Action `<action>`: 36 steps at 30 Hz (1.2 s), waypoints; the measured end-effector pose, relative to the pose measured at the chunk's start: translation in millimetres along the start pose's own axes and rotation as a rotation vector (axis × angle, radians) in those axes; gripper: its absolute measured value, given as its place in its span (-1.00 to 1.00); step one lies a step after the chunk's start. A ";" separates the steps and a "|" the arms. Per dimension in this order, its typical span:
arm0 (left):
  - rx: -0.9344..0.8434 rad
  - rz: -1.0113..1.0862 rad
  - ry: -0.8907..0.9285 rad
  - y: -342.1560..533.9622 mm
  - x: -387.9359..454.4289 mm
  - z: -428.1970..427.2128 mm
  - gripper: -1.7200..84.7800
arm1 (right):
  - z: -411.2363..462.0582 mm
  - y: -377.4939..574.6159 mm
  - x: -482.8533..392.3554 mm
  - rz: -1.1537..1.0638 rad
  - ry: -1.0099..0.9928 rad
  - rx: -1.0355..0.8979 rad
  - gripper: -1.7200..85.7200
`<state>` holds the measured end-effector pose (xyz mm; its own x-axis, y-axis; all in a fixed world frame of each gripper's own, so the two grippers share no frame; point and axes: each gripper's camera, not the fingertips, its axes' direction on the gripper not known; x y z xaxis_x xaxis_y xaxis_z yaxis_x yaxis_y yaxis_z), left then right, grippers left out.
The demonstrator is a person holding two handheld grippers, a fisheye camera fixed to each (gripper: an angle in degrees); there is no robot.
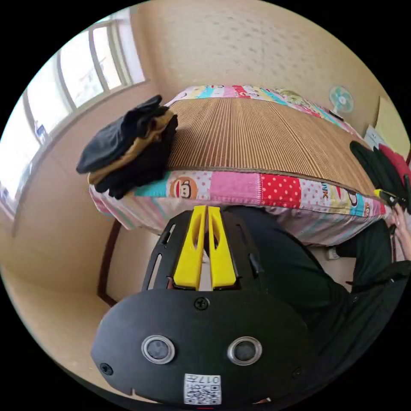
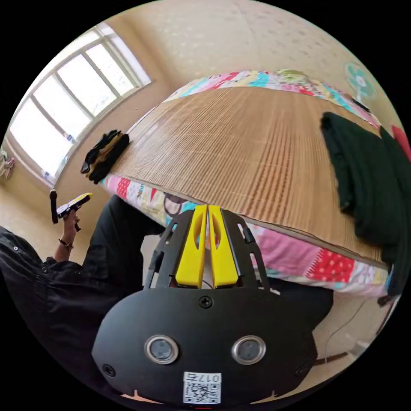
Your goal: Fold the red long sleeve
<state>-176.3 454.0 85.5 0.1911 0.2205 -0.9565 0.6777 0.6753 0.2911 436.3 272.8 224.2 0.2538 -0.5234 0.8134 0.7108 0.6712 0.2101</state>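
Both yellow-jawed grippers, left (image 1: 207,214) and right (image 2: 207,213), closed and empty; red long sleeve garment (image 2: 402,141) lies far right of the right gripper, past the dark green clothes pile (image 2: 364,180), so right hand's nearer.

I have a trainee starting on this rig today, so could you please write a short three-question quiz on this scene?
1. True or false: the left gripper is shut on a garment.
2. Which covers the bed's top: (a) bamboo mat, (b) towel, (c) carpet?
3. Where is the red garment relative to the dark green garments?

Key: 1 false, its fingers are closed on nothing. 2 a. 3 at the far edge, partly beneath them.
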 end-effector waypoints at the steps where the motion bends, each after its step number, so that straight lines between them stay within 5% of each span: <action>1: 0.038 0.080 -0.065 -24.5 21.4 -0.4 -0.96 | -37.9 15.8 19.2 0.085 0.094 0.088 -0.94; 4: 0.129 0.139 0.021 -80.1 55.3 -6.3 -0.97 | -120.4 59.4 65.1 0.339 0.281 0.283 -0.93; 10: 0.293 0.111 0.943 -136.7 82.7 -8.8 -0.97 | -255.0 114.2 103.7 0.587 0.540 0.606 -0.82; 14: 0.424 -0.008 1.257 -114.6 84.8 4.9 -0.88 | -332.5 106.2 121.9 0.662 0.590 0.807 -0.75; 19: 0.315 0.055 1.149 -96.8 81.9 6.4 -0.84 | -381.8 68.2 152.3 0.705 0.755 0.839 -0.73; 22: 0.311 0.048 1.051 -82.7 63.6 -1.3 -0.84 | -380.0 32.8 186.8 0.797 0.661 0.693 -0.84; 24: 0.323 0.007 1.030 -74.9 47.0 -1.6 -0.85 | -383.1 8.2 158.0 0.660 0.584 0.785 -0.86; 29: 0.412 -0.144 1.038 -58.5 6.6 7.6 -0.95 | -377.7 -125.9 -3.2 0.179 0.477 0.818 -0.89; 36: 0.402 -0.120 1.065 -76.6 8.6 15.6 -0.98 | -323.8 -202.0 -197.7 -0.189 0.326 0.904 -0.88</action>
<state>-215.5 393.1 54.7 -0.4591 0.7834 -0.4189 0.8655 0.5008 -0.0119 454.9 70.7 -154.7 0.4528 -0.6920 0.5622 0.0224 0.6392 0.7687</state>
